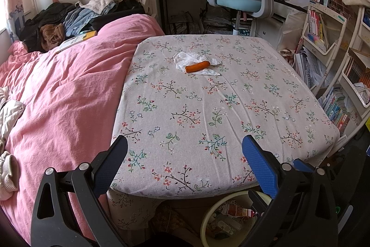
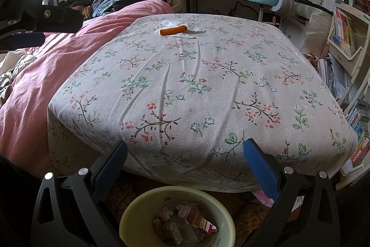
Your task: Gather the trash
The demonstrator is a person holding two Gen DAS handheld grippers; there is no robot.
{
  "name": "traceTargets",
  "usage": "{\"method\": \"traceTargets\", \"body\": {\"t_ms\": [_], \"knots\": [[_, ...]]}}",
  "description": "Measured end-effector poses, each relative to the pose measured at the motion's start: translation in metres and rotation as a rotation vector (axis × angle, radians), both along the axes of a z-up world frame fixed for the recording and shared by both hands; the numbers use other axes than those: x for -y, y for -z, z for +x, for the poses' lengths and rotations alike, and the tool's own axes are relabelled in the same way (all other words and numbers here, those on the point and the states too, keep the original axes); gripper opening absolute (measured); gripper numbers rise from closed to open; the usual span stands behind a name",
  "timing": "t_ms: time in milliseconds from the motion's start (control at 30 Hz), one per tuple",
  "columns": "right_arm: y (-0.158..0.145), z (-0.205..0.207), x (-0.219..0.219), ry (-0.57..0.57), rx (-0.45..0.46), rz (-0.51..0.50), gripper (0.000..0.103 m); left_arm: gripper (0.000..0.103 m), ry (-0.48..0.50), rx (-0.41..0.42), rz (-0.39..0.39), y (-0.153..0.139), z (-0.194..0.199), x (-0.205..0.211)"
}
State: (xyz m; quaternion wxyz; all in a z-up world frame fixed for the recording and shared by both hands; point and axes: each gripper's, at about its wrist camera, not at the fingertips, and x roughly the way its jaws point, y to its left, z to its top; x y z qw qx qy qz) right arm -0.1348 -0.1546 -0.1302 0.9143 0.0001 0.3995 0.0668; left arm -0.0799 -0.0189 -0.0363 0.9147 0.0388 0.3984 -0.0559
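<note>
Both grippers, left gripper [image 1: 185, 161] and right gripper [image 2: 185, 166], are wide open and hold nothing. On the far floral cushion [image 1: 208, 112] an orange sausage [image 1: 197, 66] lies on a white tissue [image 1: 185, 59]. Better reach low and pinch both together, then carry them to the yellow bin [image 2: 136, 205].

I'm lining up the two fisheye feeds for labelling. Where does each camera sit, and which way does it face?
Left wrist: on the left hand-held gripper, above the near edge of the floral table, facing the far desk; its open fingers show.
Right wrist: on the right hand-held gripper, lower and nearer, over the trash bin, facing the same way; its open fingers and the left gripper at upper left show.
Shared: orange sausage-like item on white tissue, pink quilt, blue chair, bin.
</note>
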Motion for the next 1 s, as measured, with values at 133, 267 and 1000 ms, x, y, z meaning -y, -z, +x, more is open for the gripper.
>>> {"method": "traceTargets", "body": {"t_ms": [133,267,1000], "knots": [[0.0,0.0,0.0001,0.0,0.001,0.0,0.097,0.096,0.0,0.0,0.0,0.0,0.0001,0.0],[0.0001,0.0,0.0002,0.0,0.0,0.0,0.097,0.096,-0.001,0.0,-0.002,-0.0003,-0.0012,0.0],[-0.0057,-0.0012,0.0011,0.002,0.013,0.011,0.097,0.096,-0.021,-0.008,-0.019,0.003,0.0021,-0.0079]]}}
